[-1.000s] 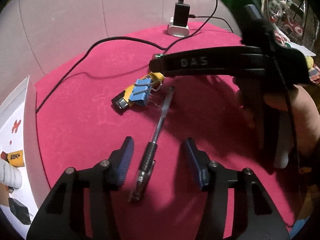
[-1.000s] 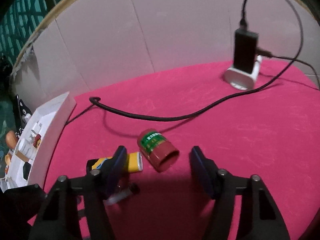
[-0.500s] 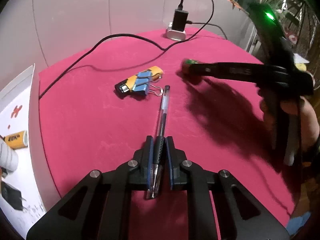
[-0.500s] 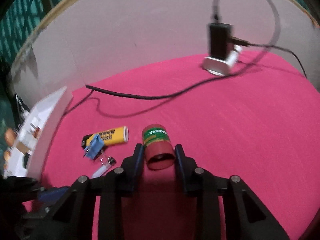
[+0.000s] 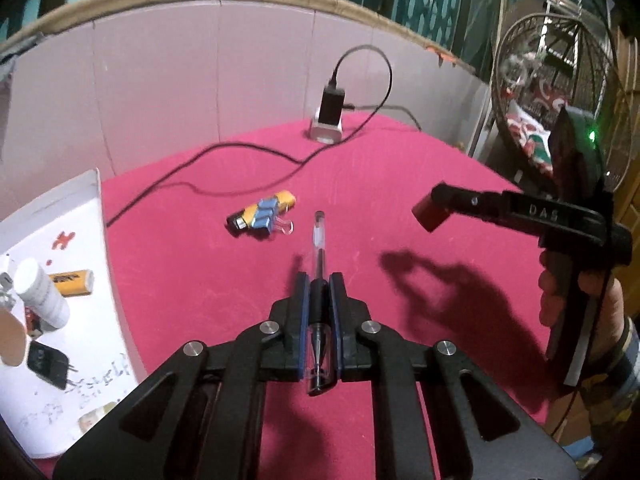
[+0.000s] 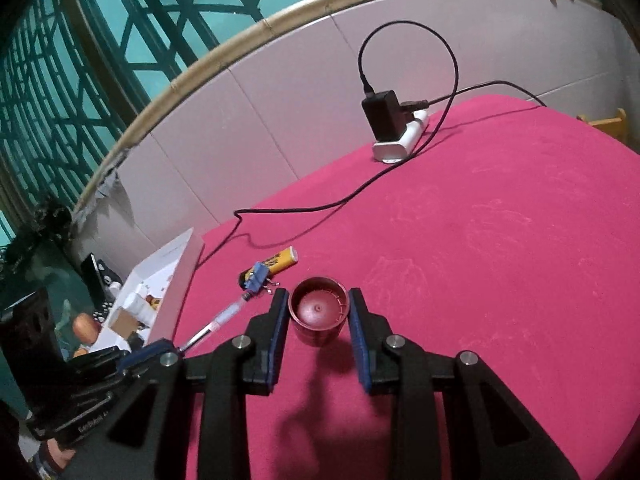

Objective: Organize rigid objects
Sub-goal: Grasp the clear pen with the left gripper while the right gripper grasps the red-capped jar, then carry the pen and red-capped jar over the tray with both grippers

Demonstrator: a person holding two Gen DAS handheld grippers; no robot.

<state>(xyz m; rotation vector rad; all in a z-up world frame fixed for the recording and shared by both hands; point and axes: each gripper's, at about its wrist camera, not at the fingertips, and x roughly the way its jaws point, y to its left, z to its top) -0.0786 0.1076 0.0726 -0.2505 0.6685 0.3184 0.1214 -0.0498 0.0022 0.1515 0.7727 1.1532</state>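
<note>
Centre frame, left gripper [image 5: 319, 294] clamps pen [image 5: 319, 264]; right gripper [image 6: 319, 322] grasps red cap [image 6: 319, 314]; lighter [image 5: 262, 212] and binder clip [image 5: 267, 218] remain outside white box [image 5: 80, 240].

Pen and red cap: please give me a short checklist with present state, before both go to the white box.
1. Left gripper shut on pen: ok.
2. Right gripper pads on red cap: ok.
3. Cap clear of the cloth: ok, seen in the left view.
4. White box has room: cannot tell.
5. Lighter and clip off the path: cannot tell.
</note>
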